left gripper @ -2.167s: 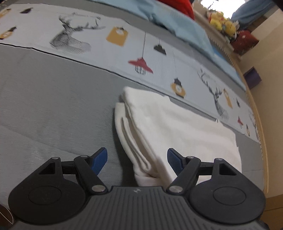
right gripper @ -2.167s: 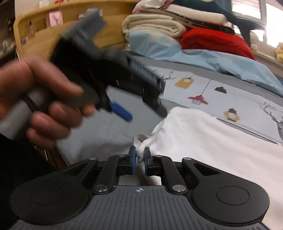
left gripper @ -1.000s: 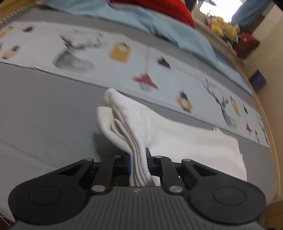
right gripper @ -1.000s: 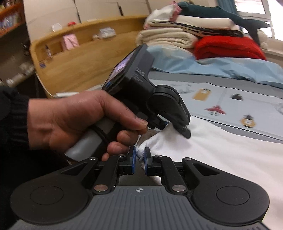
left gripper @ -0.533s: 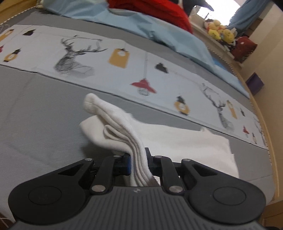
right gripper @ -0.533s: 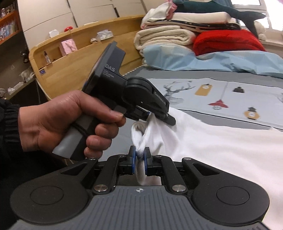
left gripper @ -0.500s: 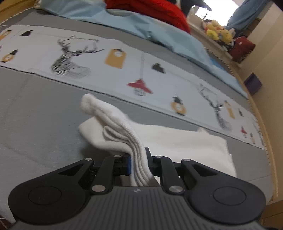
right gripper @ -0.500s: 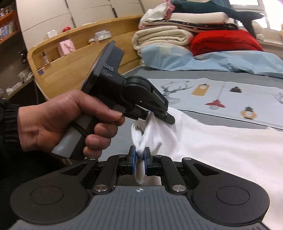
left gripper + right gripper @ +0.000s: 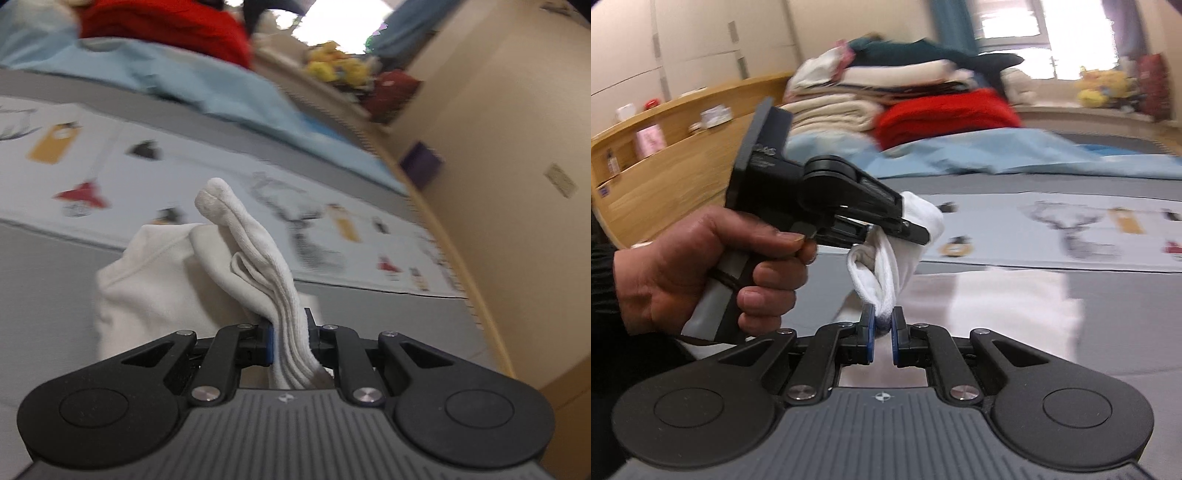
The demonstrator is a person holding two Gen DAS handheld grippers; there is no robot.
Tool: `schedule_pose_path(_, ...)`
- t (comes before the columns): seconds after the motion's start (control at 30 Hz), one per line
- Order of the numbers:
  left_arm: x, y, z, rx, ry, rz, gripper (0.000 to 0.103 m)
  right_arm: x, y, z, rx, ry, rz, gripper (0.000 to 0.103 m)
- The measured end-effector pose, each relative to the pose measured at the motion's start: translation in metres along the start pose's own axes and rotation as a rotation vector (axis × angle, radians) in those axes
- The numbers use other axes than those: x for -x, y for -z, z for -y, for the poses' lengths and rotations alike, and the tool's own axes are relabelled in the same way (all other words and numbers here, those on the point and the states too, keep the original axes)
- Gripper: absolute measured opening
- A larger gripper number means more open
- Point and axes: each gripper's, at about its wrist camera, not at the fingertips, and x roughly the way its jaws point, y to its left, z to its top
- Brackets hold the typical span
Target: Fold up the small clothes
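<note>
With both pairs of jaws clamped on the bunched end of the white garment [image 9: 258, 266], the left gripper [image 9: 289, 341] and right gripper [image 9: 882, 334] should carry that lifted edge level, apart and taut over the half lying on the grey bedspread [image 9: 44, 280], then lay it square.

The white garment [image 9: 258, 258] hangs bunched in thick folds, one end lifted, the rest draped on the bed.

Black claw [image 9: 882, 334] — blue pads, silver screws
</note>
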Motion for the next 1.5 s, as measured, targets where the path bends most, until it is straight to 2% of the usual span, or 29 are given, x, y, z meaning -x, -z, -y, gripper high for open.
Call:
schedule_pose_path(0.07,-0.011,0.004,0.019,-0.022,0.058,-0.006,0.018,0.014,0.003,0.016,-0.018,0.053,0.020,0.008)
schedule_pose_path(0.13,-0.021,0.009,0.035,-0.045,0.126,-0.037,0.037,0.028,0.006,0.037,-0.053,0.130,0.039,0.008)
schedule_pose_path(0.2,-0.023,0.011,0.043,-0.076,0.161,-0.033,0.044,0.033,0.011,0.052,-0.094,0.200,0.021,0.007)
schedule_pose_path(0.27,-0.021,0.011,0.041,-0.088,0.141,-0.018,0.044,0.027,0.020,0.070,-0.142,0.299,-0.067,0.007)
schedule_pose_path(0.33,-0.022,0.010,0.030,-0.060,0.116,-0.044,0.043,0.016,0.029,0.086,-0.187,0.367,-0.159,0.007)
schedule_pose_path(0.43,-0.026,0.011,0.014,-0.072,0.057,-0.124,0.042,-0.001,0.039,0.107,-0.306,0.382,-0.274,0.010)
schedule_pose_path(0.47,-0.028,0.012,0.010,-0.085,0.041,-0.155,0.042,-0.002,0.041,0.112,-0.352,0.383,-0.278,0.014)
schedule_pose_path(0.53,-0.028,0.016,0.005,-0.129,0.022,-0.206,0.042,-0.002,0.039,0.119,-0.407,0.393,-0.250,0.015)
schedule_pose_path(0.6,-0.025,0.020,0.003,-0.187,0.030,-0.236,0.042,-0.006,0.032,0.129,-0.473,0.372,-0.228,0.026)
schedule_pose_path(0.63,-0.024,0.022,0.001,-0.210,0.037,-0.250,0.042,-0.009,0.031,0.135,-0.513,0.364,-0.228,0.041)
schedule_pose_path(0.67,-0.024,0.026,0.000,-0.231,0.045,-0.269,0.042,-0.013,0.031,0.140,-0.551,0.364,-0.235,0.049)
schedule_pose_path(0.7,-0.023,0.031,-0.002,-0.249,0.054,-0.293,0.042,-0.015,0.034,0.140,-0.577,0.362,-0.242,0.049)
schedule_pose_path(0.73,-0.024,0.037,-0.003,-0.268,0.060,-0.315,0.042,-0.020,0.036,0.145,-0.611,0.349,-0.253,0.048)
schedule_pose_path(0.8,-0.025,0.051,-0.003,-0.307,0.073,-0.358,0.042,-0.028,0.038,0.148,-0.627,0.324,-0.280,0.039)
schedule_pose_path(0.83,-0.028,0.060,-0.001,-0.337,0.070,-0.401,0.042,-0.029,0.037,0.145,-0.614,0.320,-0.284,0.016)
schedule_pose_path(0.87,-0.033,0.069,0.002,-0.375,0.060,-0.442,0.042,-0.031,0.036,0.143,-0.598,0.321,-0.290,0.003)
schedule_pose_path(0.97,-0.060,0.098,0.005,-0.519,-0.055,-0.587,0.040,-0.034,0.040,0.140,-0.549,0.380,-0.334,0.003)
schedule_pose_path(1.03,-0.069,0.110,0.007,-0.592,-0.090,-0.635,0.040,-0.037,0.049,0.145,-0.583,0.406,-0.399,0.003)
schedule_pose_path(1.13,-0.064,0.103,0.009,-0.585,-0.061,-0.612,0.041,-0.035,0.045,0.146,-0.613,0.403,-0.420,0.007)
schedule_pose_path(1.23,-0.049,0.088,0.006,-0.554,-0.040,-0.522,0.041,-0.025,0.011,0.132,-0.448,0.432,-0.320,0.008)
schedule_pose_path(1.33,-0.040,0.070,-0.005,-0.487,-0.038,-0.430,0.041,-0.027,-0.020,0.131,-0.341,0.406,-0.226,0.026)
schedule_pose_path(1.43,-0.049,0.065,-0.014,-0.449,-0.100,-0.444,0.041,-0.049,-0.042,0.147,-0.320,0.335,-0.173,0.033)
schedule_pose_path(1.5,-0.057,0.069,-0.017,-0.478,-0.149,-0.485,0.041,-0.067,-0.045,0.160,-0.317,0.304,-0.160,0.035)
